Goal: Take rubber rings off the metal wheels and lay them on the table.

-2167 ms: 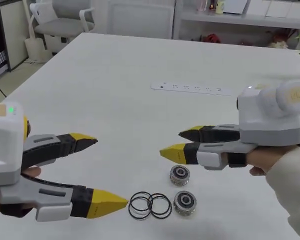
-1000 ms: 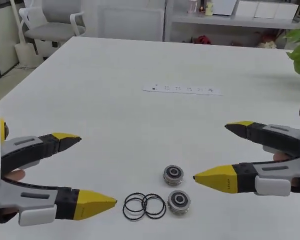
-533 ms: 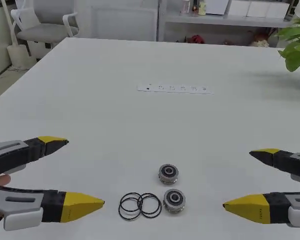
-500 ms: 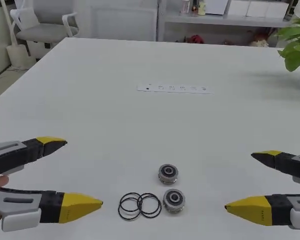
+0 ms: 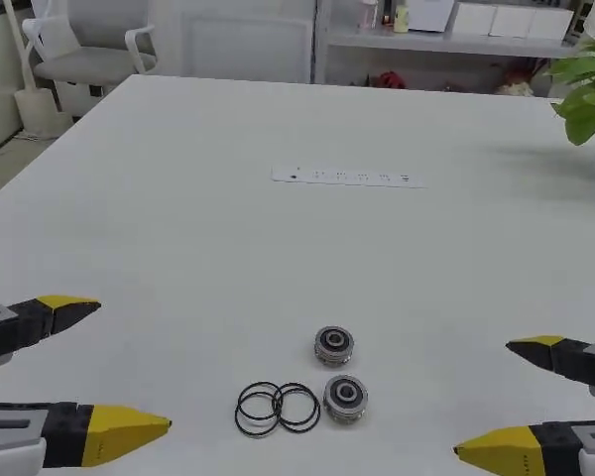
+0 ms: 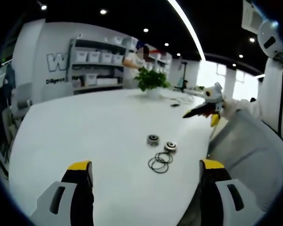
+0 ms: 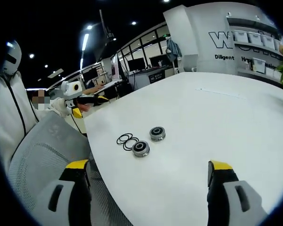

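Two metal wheels lie near the table's front edge, one (image 5: 334,344) just behind the other (image 5: 345,395). A cluster of overlapping black rubber rings (image 5: 276,407) lies flat on the table, left of the nearer wheel. My left gripper (image 5: 124,367) is at the lower left, open and holding nothing, well left of the rings. My right gripper (image 5: 489,399) is at the lower right, open and holding nothing, right of the wheels. The left gripper view has the wheels (image 6: 153,139) and rings (image 6: 159,161) ahead of its wide-apart jaws. The right gripper view shows wheels (image 7: 141,148) and rings (image 7: 127,141).
A white power strip (image 5: 347,177) lies flat on the white table (image 5: 228,228) further back. A green plant (image 5: 585,89) stands at the far right, an office chair (image 5: 79,59) beyond the far left corner. A grey chair back (image 7: 47,146) is close by the table's near edge.
Both grippers have drawn back and apart, toward the near corners. The right one, earlier over the wheels, is now off to their right. Wheels and rings lie as before.
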`<state>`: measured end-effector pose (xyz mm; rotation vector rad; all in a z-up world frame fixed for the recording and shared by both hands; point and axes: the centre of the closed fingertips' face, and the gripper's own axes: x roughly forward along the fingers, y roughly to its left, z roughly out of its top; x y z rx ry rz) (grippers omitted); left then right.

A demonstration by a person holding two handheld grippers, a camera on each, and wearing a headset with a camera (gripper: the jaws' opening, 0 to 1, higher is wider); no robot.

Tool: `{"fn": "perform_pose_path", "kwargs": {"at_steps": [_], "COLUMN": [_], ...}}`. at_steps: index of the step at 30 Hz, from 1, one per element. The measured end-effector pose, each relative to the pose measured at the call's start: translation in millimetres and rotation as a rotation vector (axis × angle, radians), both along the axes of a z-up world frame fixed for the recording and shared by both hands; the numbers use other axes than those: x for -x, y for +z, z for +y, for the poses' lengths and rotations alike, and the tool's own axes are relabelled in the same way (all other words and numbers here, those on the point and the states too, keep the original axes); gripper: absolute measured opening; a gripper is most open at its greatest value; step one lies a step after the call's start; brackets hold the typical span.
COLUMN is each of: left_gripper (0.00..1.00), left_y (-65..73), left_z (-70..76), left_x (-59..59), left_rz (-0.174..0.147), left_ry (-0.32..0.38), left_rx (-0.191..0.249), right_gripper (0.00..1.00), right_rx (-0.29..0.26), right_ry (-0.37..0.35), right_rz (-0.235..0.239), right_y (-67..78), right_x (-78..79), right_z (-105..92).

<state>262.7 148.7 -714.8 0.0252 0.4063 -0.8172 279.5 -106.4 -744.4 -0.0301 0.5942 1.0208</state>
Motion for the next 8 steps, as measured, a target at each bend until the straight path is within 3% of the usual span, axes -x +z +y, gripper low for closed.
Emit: {"fn": "perform_pose_path", "kwargs": {"at_steps": [8], "left_gripper": [0.95], "left_y": [-16.6], "left_z": [6.5], "left_x": [9.0], "left_rz": [0.038], "left_ry": [0.020], "left_rx": [-0.010], "right_gripper": [1.00], "right_rx": [0.047], "right_ry": [-0.002], "right_rz": [0.025], "right_y": [-12.4], "right_x": [4.0], "right_z": [-5.6]}}
